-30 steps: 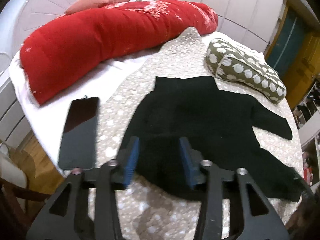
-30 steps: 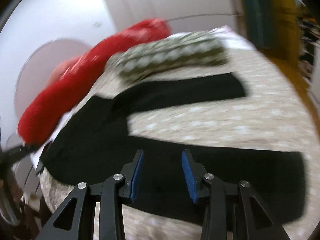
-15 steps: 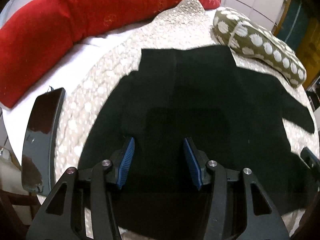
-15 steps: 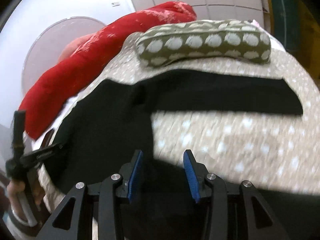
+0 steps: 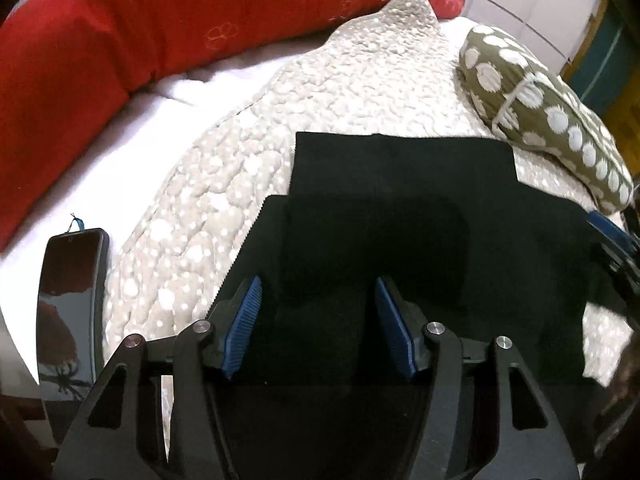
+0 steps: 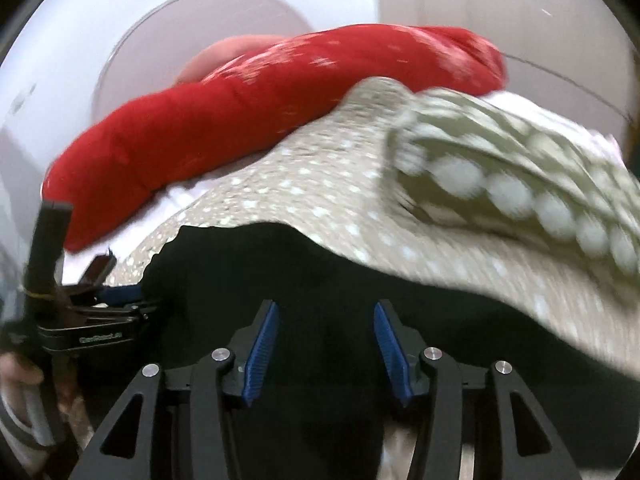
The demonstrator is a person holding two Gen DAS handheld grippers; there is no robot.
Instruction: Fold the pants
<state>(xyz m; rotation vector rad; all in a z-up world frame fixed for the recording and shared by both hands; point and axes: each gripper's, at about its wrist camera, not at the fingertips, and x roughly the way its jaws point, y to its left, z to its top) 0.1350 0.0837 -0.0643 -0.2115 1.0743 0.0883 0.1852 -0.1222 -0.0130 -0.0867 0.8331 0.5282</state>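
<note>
Lying directly beneath both spread-apart grippers, left gripper (image 5: 316,322) and right gripper (image 6: 326,350), the black pants (image 5: 400,208) are seen with the waistband ahead of the left.

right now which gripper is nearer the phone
Left. The left gripper hangs over the pants just right of the phone; the right gripper is across the pants.

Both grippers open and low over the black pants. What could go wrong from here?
1. The left gripper and right gripper both sit open over the black pants; closing may pinch the quilt too.
2. The phone lies near the bed edge; tugged bedding might shift it off.
3. The dotted pillow borders the pants and could snag a lifted fold.
</note>
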